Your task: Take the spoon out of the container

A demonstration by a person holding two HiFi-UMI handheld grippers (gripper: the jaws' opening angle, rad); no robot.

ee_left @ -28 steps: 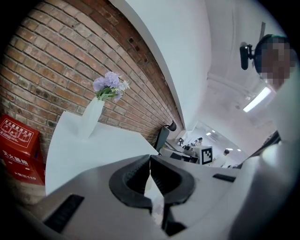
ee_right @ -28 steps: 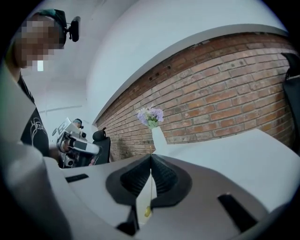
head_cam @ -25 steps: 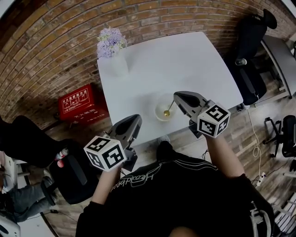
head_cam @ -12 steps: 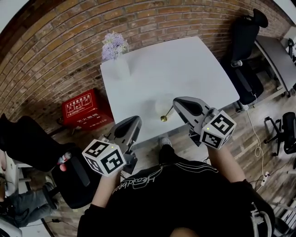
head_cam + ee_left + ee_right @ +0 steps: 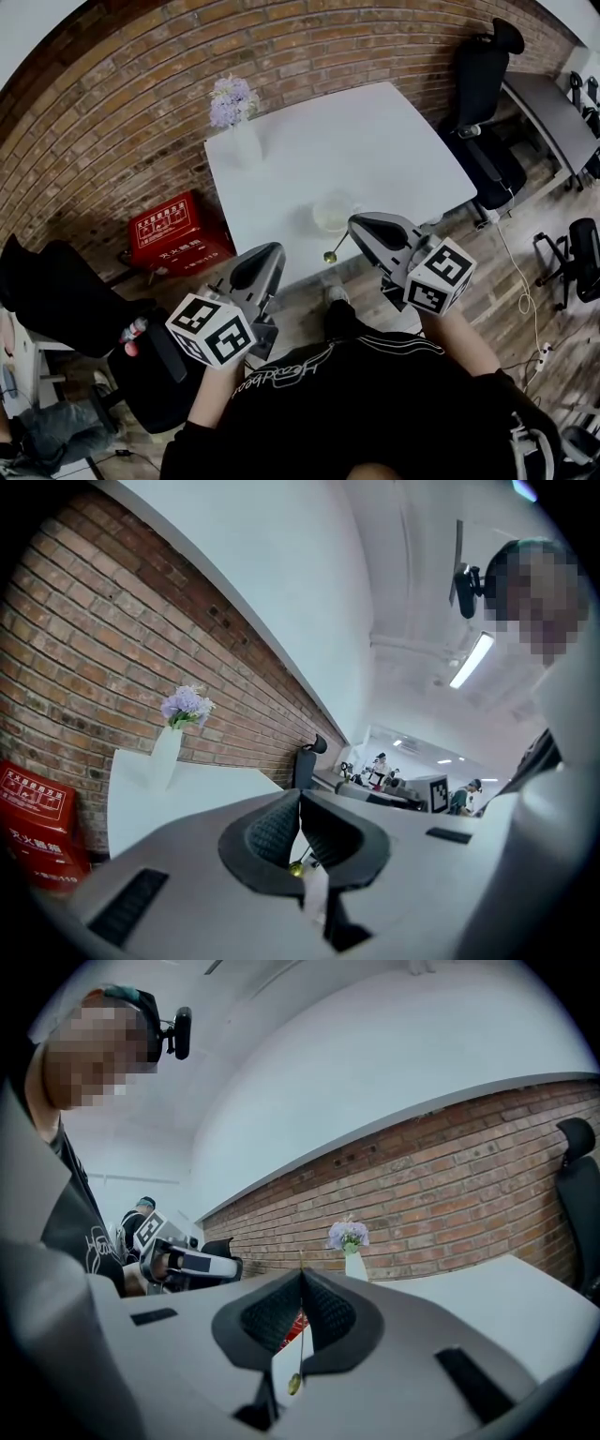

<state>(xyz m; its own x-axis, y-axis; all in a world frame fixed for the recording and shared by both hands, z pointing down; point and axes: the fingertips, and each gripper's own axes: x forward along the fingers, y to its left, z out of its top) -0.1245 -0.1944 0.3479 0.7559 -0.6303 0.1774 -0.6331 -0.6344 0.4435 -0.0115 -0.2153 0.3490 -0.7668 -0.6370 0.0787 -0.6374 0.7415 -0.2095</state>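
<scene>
A thin gold spoon (image 5: 336, 247) hangs bowl-down from the tip of my right gripper (image 5: 353, 225), which is shut on its handle. In the right gripper view the spoon (image 5: 297, 1354) runs down between the closed pads. It hangs just off the front edge of the white table (image 5: 375, 141). The pale, translucent container (image 5: 333, 212) sits near that edge, a little beyond the spoon, with nothing visible inside. My left gripper (image 5: 272, 253) is lower left, off the table, shut and holding nothing; its pads meet in its own view (image 5: 300, 795).
A white vase with purple flowers (image 5: 236, 117) stands at the table's far left corner. A red box (image 5: 173, 230) lies on the floor left of the table. Black office chairs (image 5: 483, 94) stand to the right, and another seat (image 5: 66, 300) to my left.
Both grippers have pulled back toward me and risen. The spoon, which rested in the container, has come out with the right gripper and now hangs past the table's front edge.
</scene>
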